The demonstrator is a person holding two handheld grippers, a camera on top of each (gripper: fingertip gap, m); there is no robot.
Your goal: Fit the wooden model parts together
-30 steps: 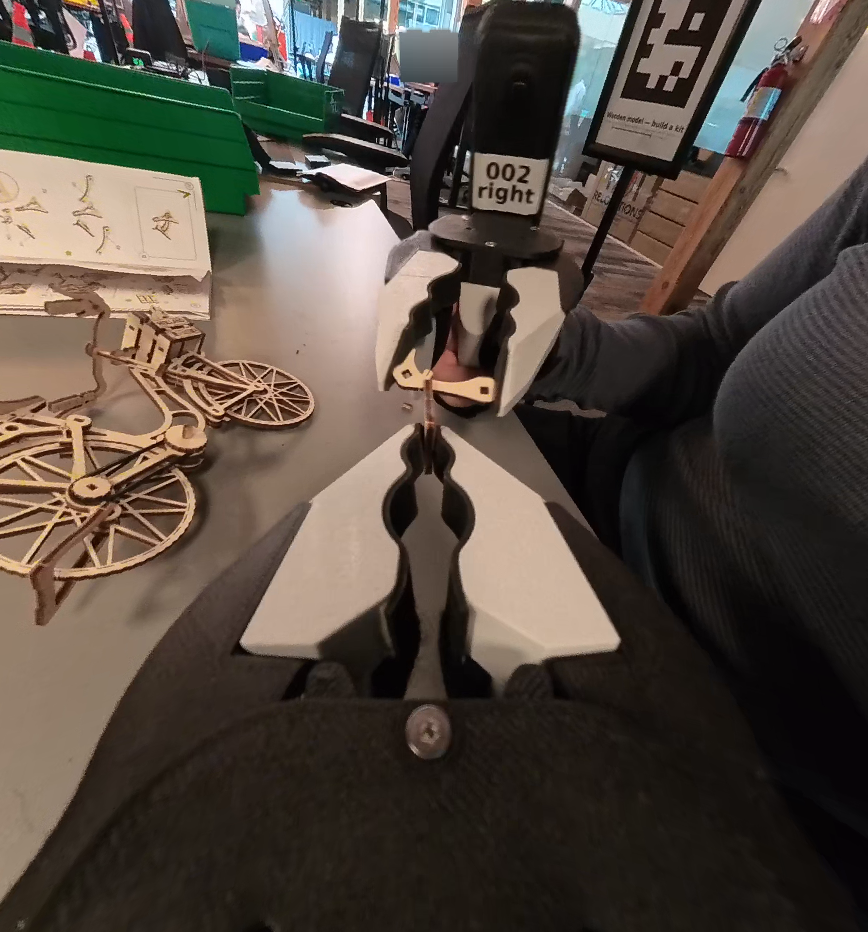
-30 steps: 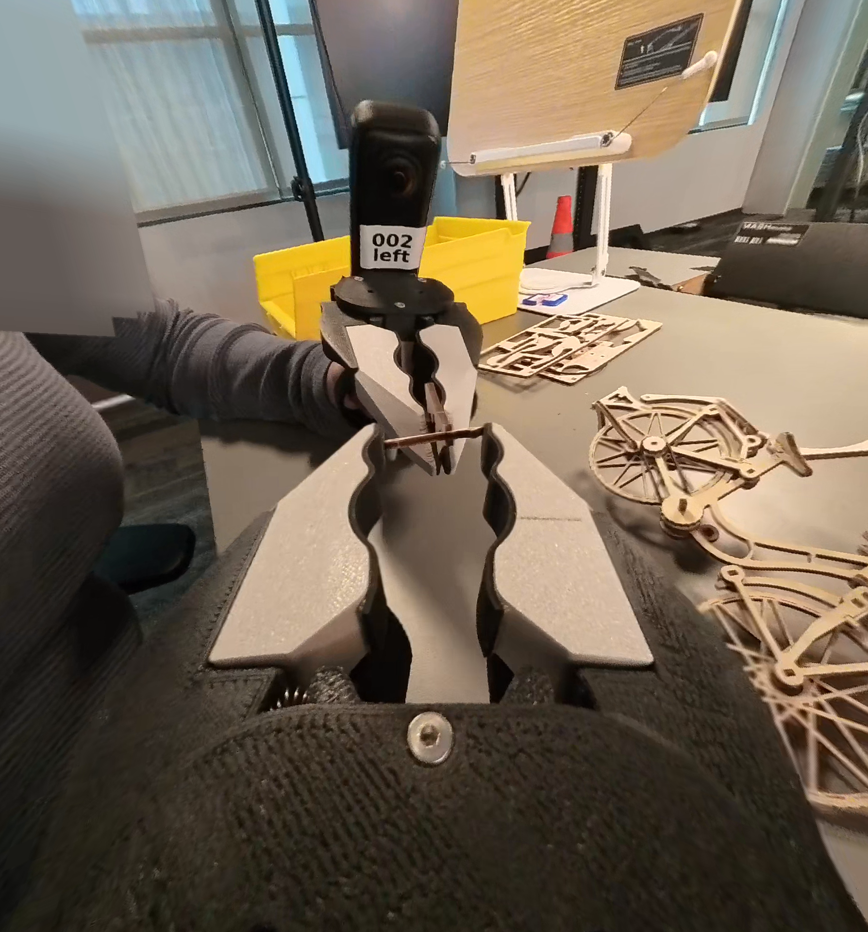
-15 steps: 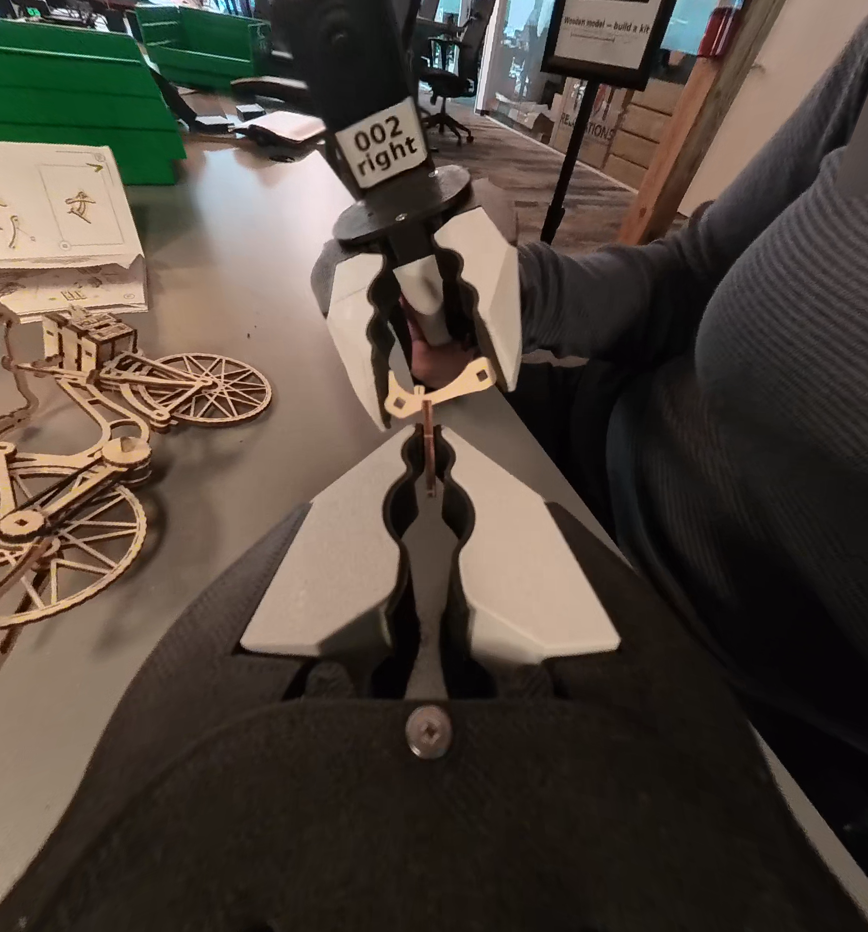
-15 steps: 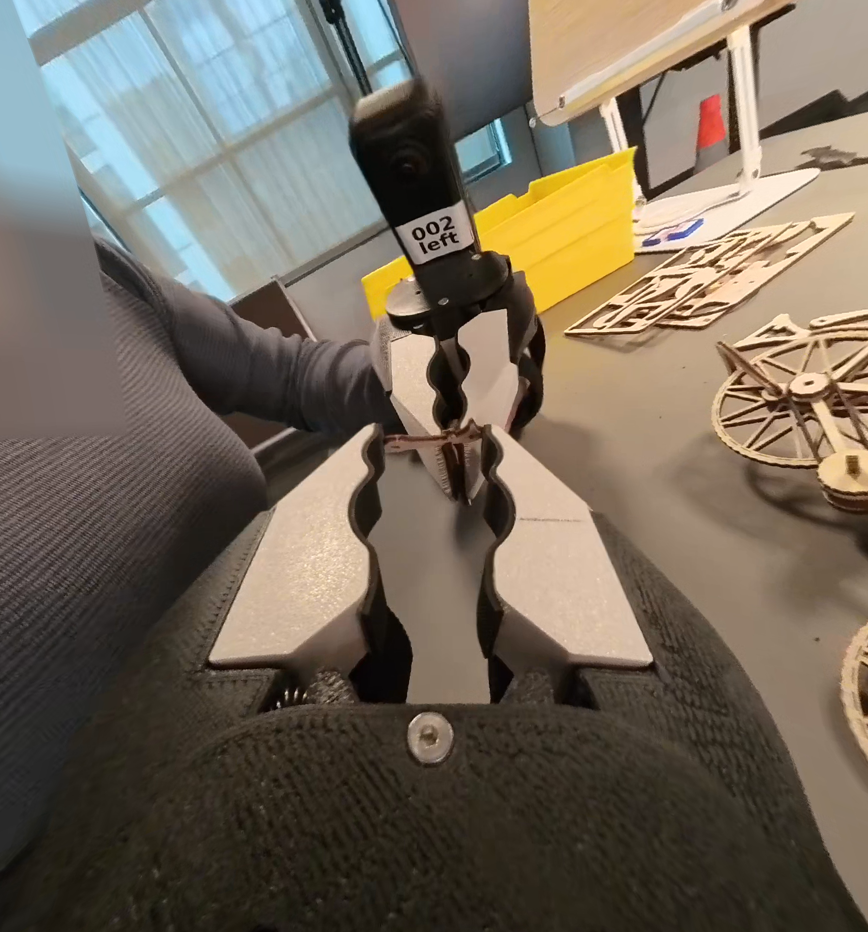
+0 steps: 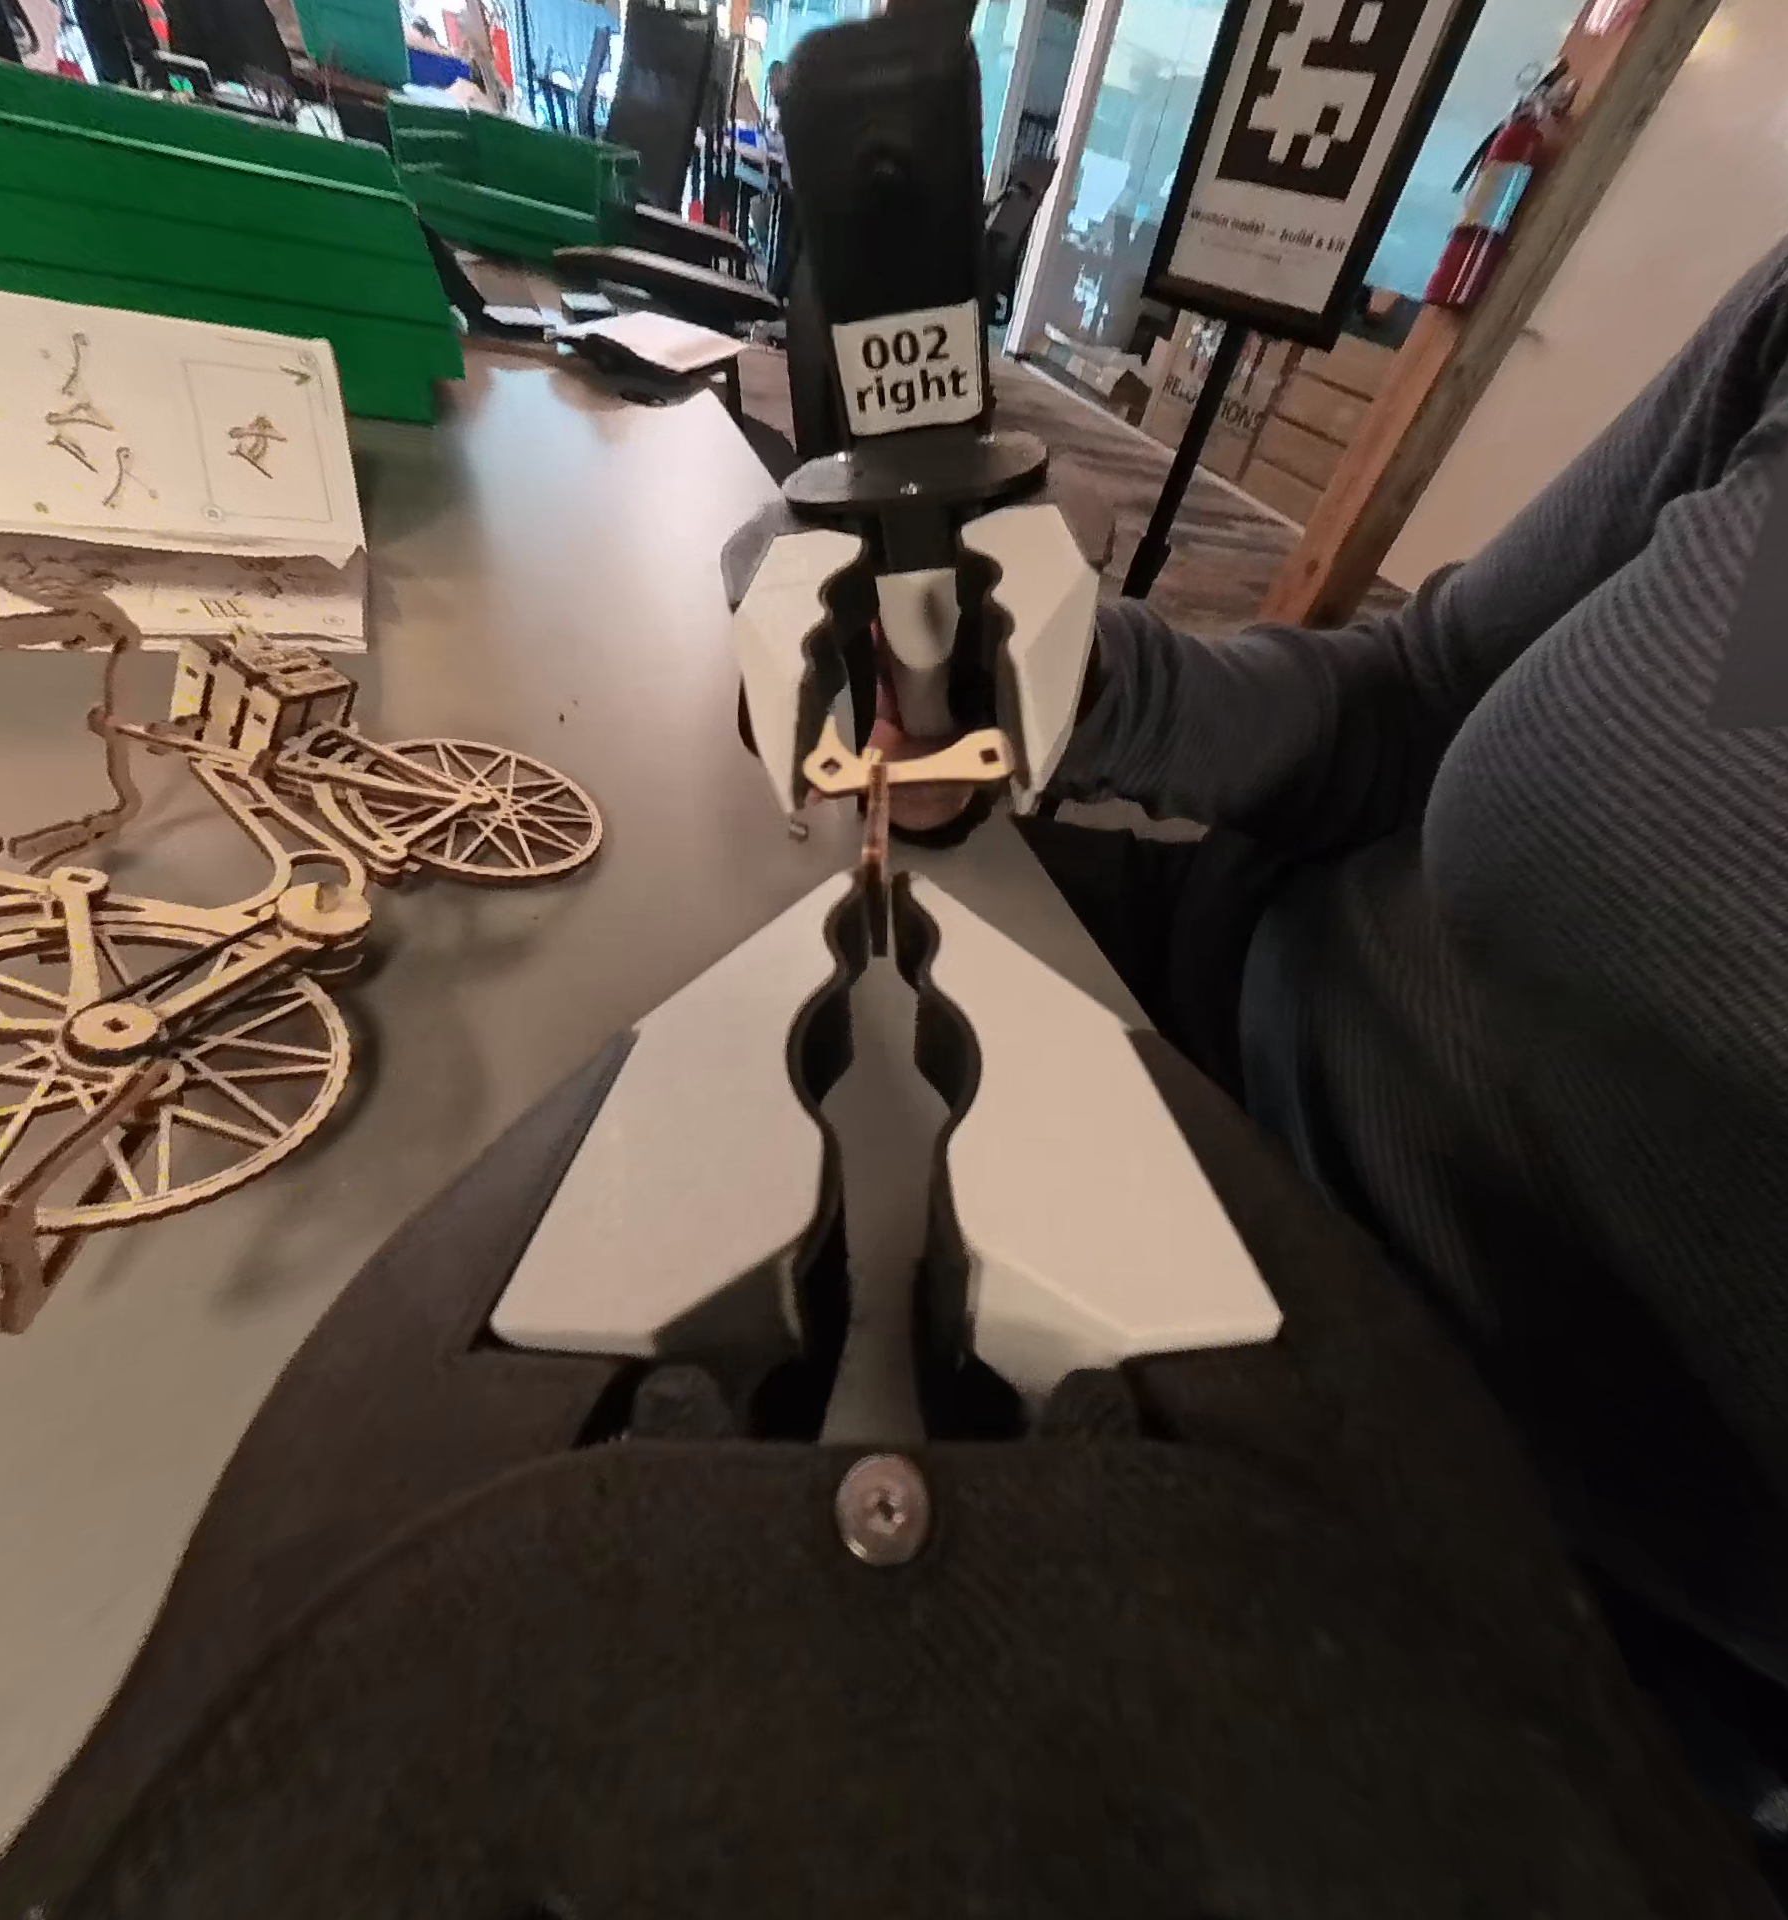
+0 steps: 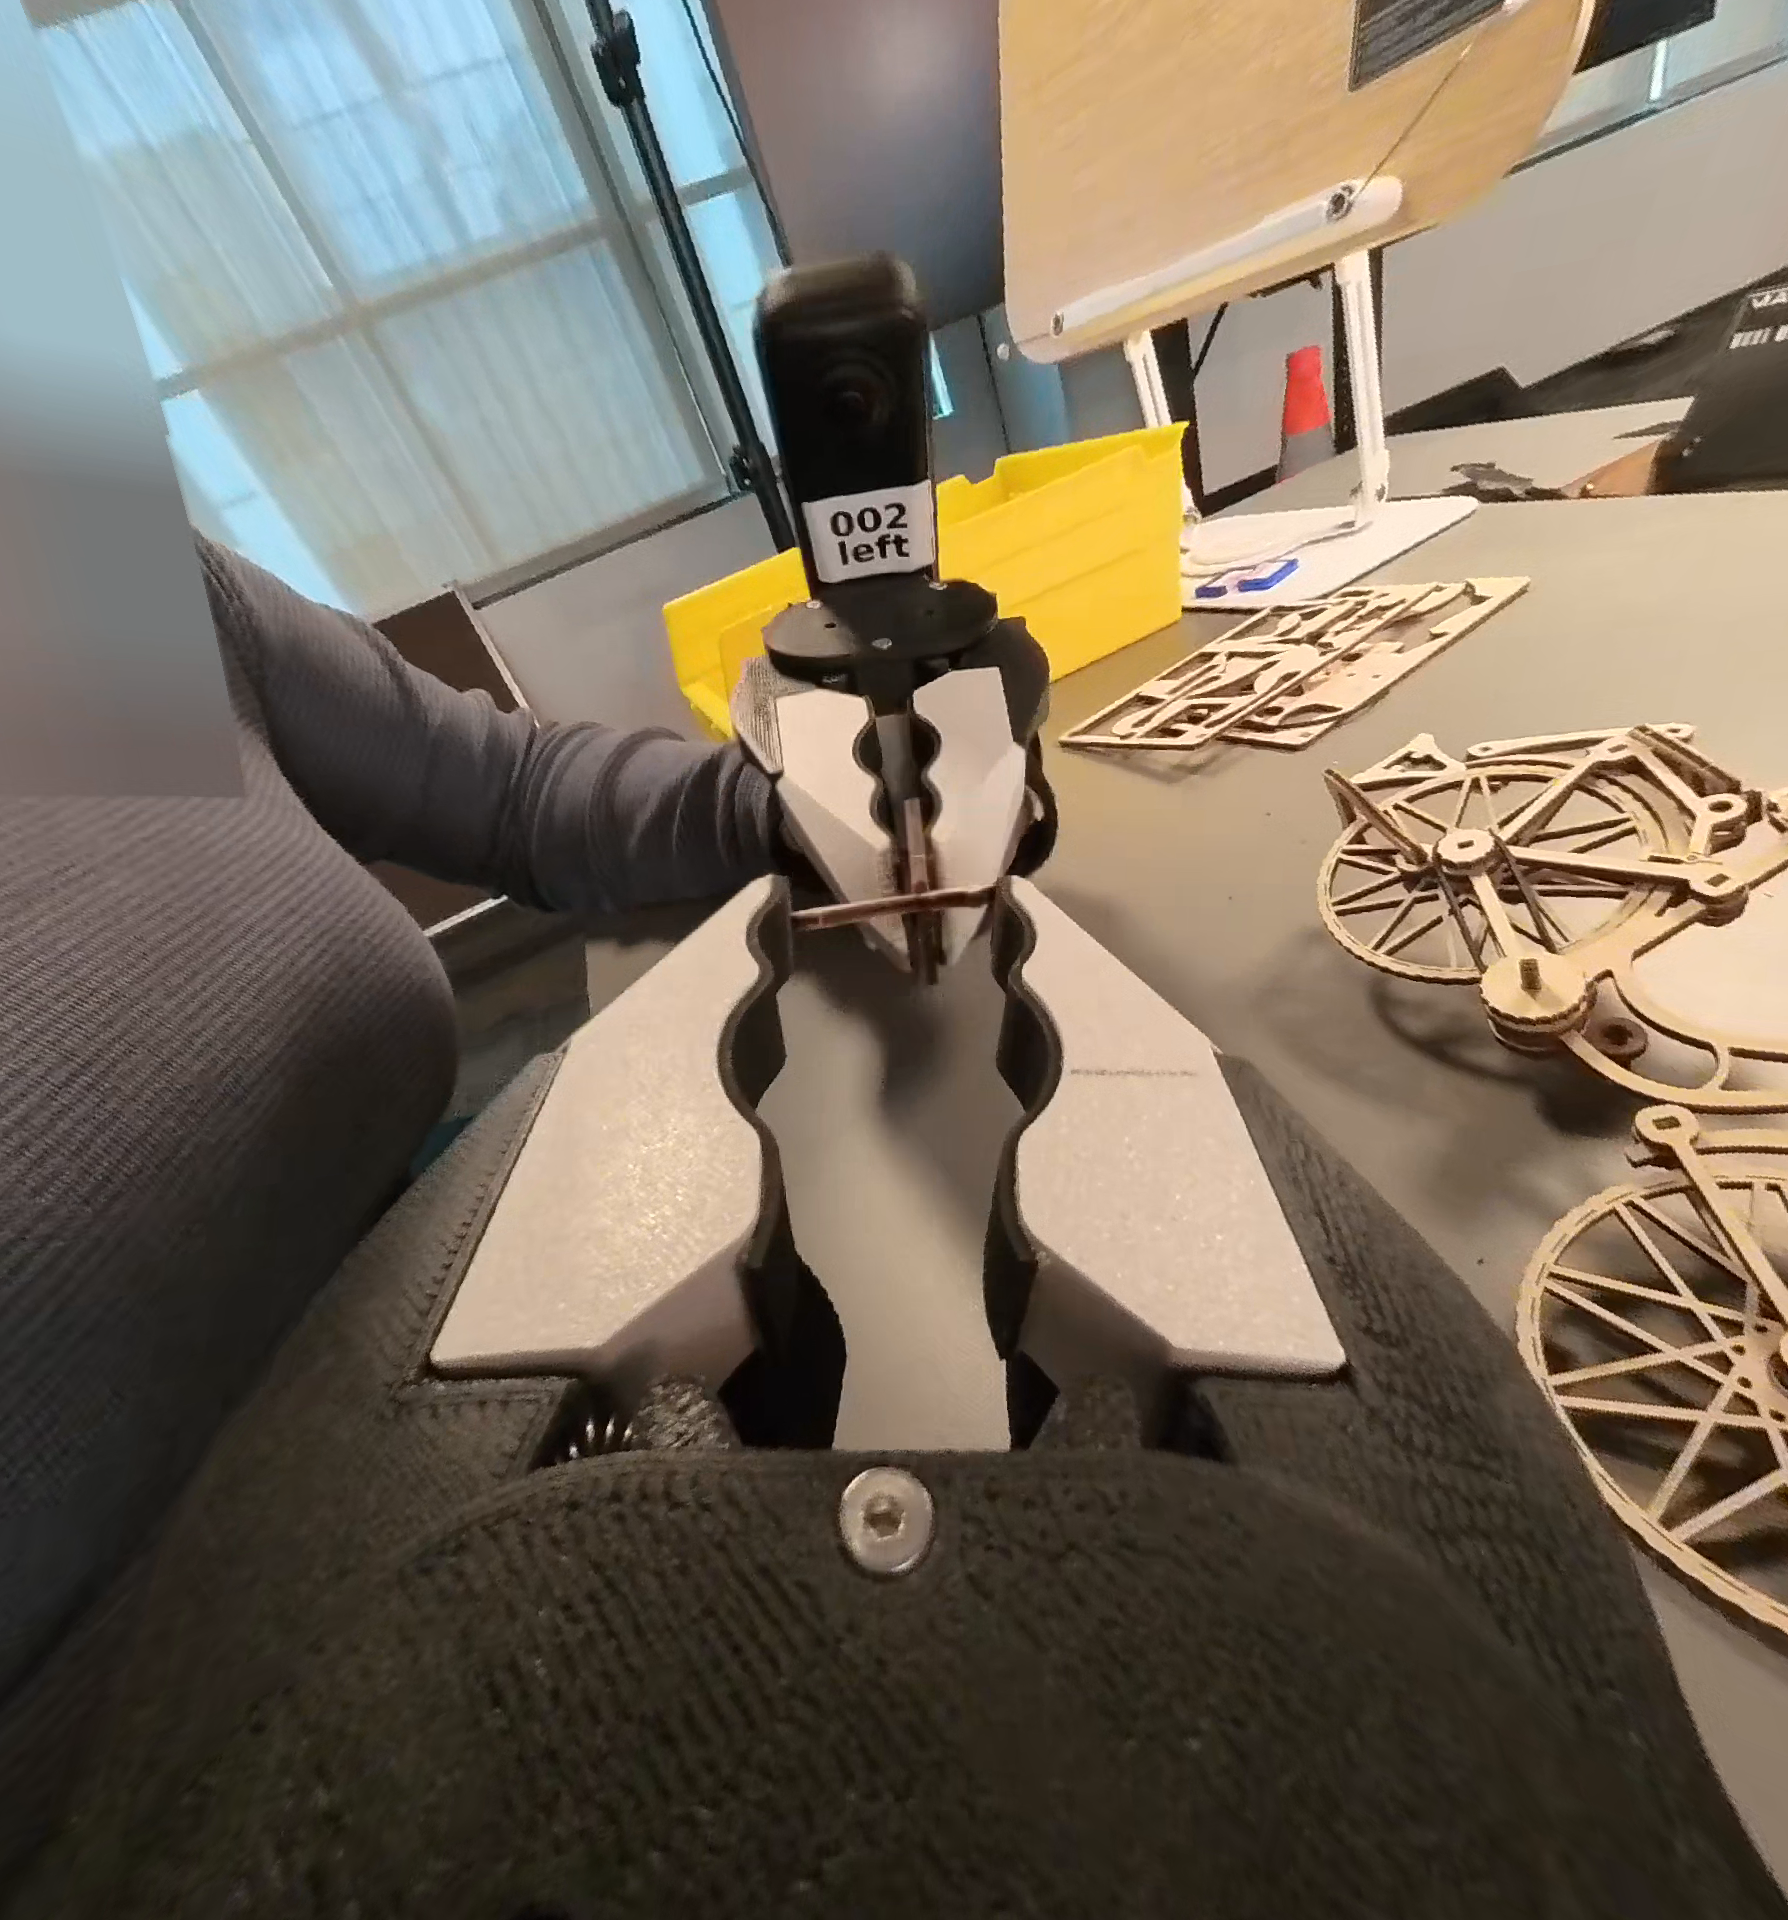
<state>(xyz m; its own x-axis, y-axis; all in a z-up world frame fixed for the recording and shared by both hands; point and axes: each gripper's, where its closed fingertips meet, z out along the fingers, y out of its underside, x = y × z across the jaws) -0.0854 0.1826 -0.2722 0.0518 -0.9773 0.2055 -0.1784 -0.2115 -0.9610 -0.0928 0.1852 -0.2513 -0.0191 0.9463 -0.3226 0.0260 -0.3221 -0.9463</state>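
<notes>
My left gripper (image 5: 874,883) is shut on a thin flat wooden piece (image 5: 875,831), seen edge-on and pointing forward. My right gripper (image 6: 890,904) faces it and is shut on a small wooden crossbar piece (image 6: 895,912), held by its ends between the fingertips. In the left wrist view the crossbar (image 5: 921,771) lies level in the right gripper (image 5: 911,802), and the thin piece meets it left of its middle. In the right wrist view the thin piece (image 6: 919,862) stands upright in the left gripper (image 6: 916,951) and crosses the crossbar. Both are above the table's near edge.
Two wooden bicycle models lie on the grey table (image 5: 557,582): one large (image 5: 111,1029), one small with a box (image 5: 391,779). Instruction sheets (image 5: 142,468) and green bins (image 5: 173,229) are behind. A yellow bin (image 6: 1066,582), a cut-out parts sheet (image 6: 1295,665) and the person's torso (image 5: 1544,1039) are close by. The grippers are tip to tip, or close to it.
Half a second ago both grippers were tilted; now they are back level, as one second ago. The two pieces have stayed crossed in the same grips.
</notes>
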